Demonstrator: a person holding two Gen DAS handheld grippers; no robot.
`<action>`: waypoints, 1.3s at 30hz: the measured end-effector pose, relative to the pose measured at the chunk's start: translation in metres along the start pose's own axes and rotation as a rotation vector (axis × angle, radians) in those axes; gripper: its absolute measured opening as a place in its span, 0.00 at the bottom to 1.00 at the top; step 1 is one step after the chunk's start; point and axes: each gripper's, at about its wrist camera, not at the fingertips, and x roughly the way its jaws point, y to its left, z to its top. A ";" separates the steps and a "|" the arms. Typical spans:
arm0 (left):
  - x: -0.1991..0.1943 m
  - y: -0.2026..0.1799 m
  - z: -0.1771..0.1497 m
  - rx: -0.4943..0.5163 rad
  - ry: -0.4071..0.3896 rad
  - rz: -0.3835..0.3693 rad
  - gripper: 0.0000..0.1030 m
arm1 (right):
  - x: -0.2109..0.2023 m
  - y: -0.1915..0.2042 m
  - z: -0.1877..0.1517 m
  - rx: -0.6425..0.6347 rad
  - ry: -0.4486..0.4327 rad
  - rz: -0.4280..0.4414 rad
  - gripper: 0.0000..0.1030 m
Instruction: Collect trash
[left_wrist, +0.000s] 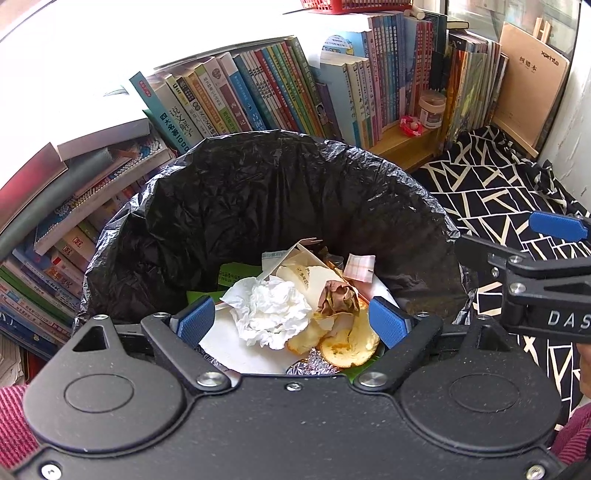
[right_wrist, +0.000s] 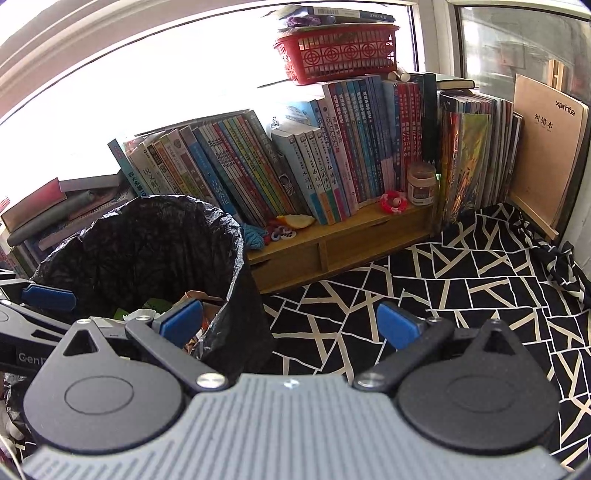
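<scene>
The left tongs hang over the mouth of a bin lined with a black bag, their blue pads spread wide with nothing between them. Straight below lies the trash: a crumpled white tissue, a brown paper wad, pieces of orange peel, a bit of foil and a paper carton, all resting on a white sheet at the bottom of the bag. The right tongs hover beside the bin, over the black-and-white patterned cloth on the table, also wide and empty; their left pad sits just at the bag's rim. Behind the bin a wooden shelf carries a row of books, with a red basket on top.
</scene>
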 end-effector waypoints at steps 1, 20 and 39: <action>0.000 0.000 0.000 -0.002 -0.002 0.002 0.87 | 0.000 0.001 0.000 -0.005 0.000 0.001 1.00; 0.001 0.000 0.000 0.002 -0.003 0.003 0.87 | 0.001 0.001 0.001 -0.007 0.000 0.002 1.00; 0.002 0.001 -0.002 0.001 0.000 0.004 0.87 | 0.001 0.001 0.001 -0.007 0.000 0.000 1.00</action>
